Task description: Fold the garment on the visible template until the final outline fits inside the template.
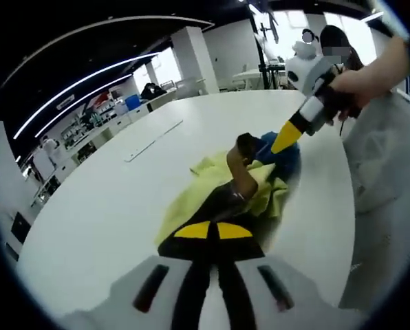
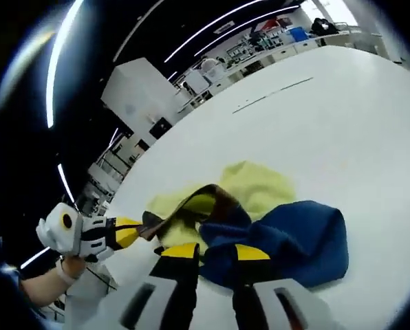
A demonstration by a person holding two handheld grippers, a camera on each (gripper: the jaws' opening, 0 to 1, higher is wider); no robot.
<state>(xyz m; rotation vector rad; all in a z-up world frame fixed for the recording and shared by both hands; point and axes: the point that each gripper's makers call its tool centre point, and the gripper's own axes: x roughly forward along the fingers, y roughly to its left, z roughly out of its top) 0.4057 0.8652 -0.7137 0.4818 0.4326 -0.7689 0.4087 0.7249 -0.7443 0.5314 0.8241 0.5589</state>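
- Both tongs are working on one crumpled garment that is lying on a big white table.
- Left gripper view: the left gripper is rising from the bottom with its yellow-tipped jaws almost together, and dark fabric is running up from between the tips, so I judge it is closed on the garment's dark edge.
- The garment is showing a pale yellow part, a dark brown band and a blue part, all bunched together near the table's middle.
- The right gripper is coming in from the upper right, held by a person's hand, and its yellow tip is touching the blue part; from this side I cannot tell how wide it is standing.
- A thin pale line is lying flat on the table well beyond the garment; it may be one edge of the template, but I cannot tell this for sure.
- Right gripper view: the right gripper is sitting with its jaws a little apart, and a blue fold is lying between and over the tips, so it seems to be gripping the blue cloth.
- The left gripper is entering from the left and pinching the dark band.
- My judgement: the task is in its early step, because the garment is not yet spread or folded.
- The next move is asking to pull the two held parts apart, flatten the cloth, and bring it toward the template.
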